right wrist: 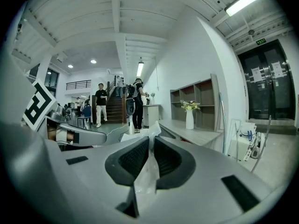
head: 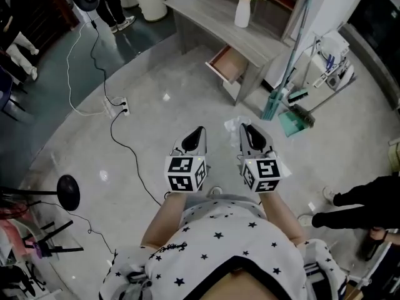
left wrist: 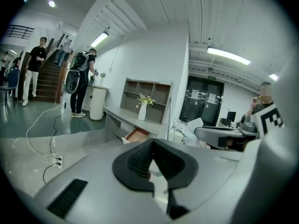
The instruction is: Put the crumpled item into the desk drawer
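carrying looks to be the step in hand, with the goal well apart from us. in the head view a corded power strip (head: 119, 108) lies on the floor at ten o'clock of the grippers. the left gripper (head: 199, 132) has its jaws pressed together with nothing between them. just beside it, the right gripper (head: 245, 129) pinches the crumpled item (head: 232, 126), a clear, filmy wad that pokes out past the tips and trails back between the pads. the desk (head: 206, 11) stands at twelve o'clock with its drawer (head: 228, 64) pulled open. a vase (head: 242, 10) sits on the desktop above the drawer, and a dustpan (head: 292, 122) rests at two o'clock. to do this well we would keep the pinch firm, since thin film slips easily. we would walk in clear of the cord and bring the tips right over the open drawer before parting the jaws, keeping our left gripper free for the drawer front. readable writing: none. the marker cubes (head: 185, 172) carry only black-and-white square patterns, and the green sign (right wrist: 261, 41) over the door in the right gripper view is too small to read.
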